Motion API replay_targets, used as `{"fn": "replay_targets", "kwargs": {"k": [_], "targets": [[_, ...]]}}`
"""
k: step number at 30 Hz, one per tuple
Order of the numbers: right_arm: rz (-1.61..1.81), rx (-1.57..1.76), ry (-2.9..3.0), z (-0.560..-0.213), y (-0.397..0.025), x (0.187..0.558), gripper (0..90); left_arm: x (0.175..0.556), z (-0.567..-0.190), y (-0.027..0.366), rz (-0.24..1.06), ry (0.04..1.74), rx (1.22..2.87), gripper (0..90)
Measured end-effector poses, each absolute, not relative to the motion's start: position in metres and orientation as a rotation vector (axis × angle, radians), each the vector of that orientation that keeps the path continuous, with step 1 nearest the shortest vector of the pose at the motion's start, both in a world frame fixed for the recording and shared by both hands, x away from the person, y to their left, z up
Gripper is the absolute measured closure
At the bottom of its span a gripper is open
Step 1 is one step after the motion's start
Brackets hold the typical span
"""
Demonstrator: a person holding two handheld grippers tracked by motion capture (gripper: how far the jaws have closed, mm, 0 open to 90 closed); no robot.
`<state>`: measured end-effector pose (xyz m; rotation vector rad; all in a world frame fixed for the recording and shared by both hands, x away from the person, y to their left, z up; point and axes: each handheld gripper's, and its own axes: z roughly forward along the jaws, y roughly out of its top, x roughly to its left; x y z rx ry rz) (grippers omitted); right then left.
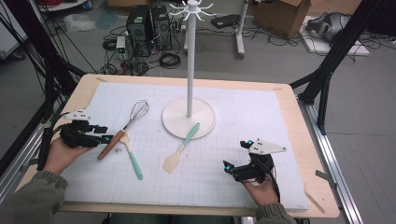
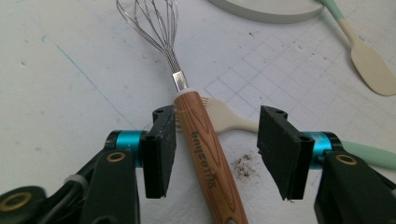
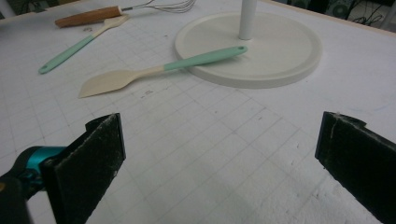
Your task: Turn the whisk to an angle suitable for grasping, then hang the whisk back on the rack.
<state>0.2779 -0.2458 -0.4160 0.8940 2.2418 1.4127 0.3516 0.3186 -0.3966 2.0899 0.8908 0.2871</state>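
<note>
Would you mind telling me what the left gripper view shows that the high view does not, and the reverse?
Left gripper view alone: printed lettering on the whisk's wooden handle, dark crumbs on the mat, and the left gripper with its jaws open either side of that handle.
High view alone: the stand's pole and hooks, the right gripper, the cluttered floor.
Both: whisk, two mint-handled spatulas, the stand's base.

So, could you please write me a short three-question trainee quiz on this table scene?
1. True or false: the left tongs are shut on the whisk.
2. What rests its green handle on the stand's base? A) whisk B) spatula C) brush
3. What do the right tongs hold?

Key: 1. False, the jaws stand open around its wooden handle. 2. B. 3. Nothing, they are open over bare mat.
</note>
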Motion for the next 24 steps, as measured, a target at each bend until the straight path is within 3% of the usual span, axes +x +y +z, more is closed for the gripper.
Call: {"fn": "replay_targets", "kwargs": {"k": [7,24], "targets": [[1.413,0.896,2.242,-0.416,-0.246,0.277,0.3,0.344,-0.397,0.318,0.311,0.898,2.086,41.6],[1.416,0.897,2.226,-0.415,-0.249,0.274,0.3,0.349,-0.417,0.305,0.309,0.973,2.129,45.8]]}}
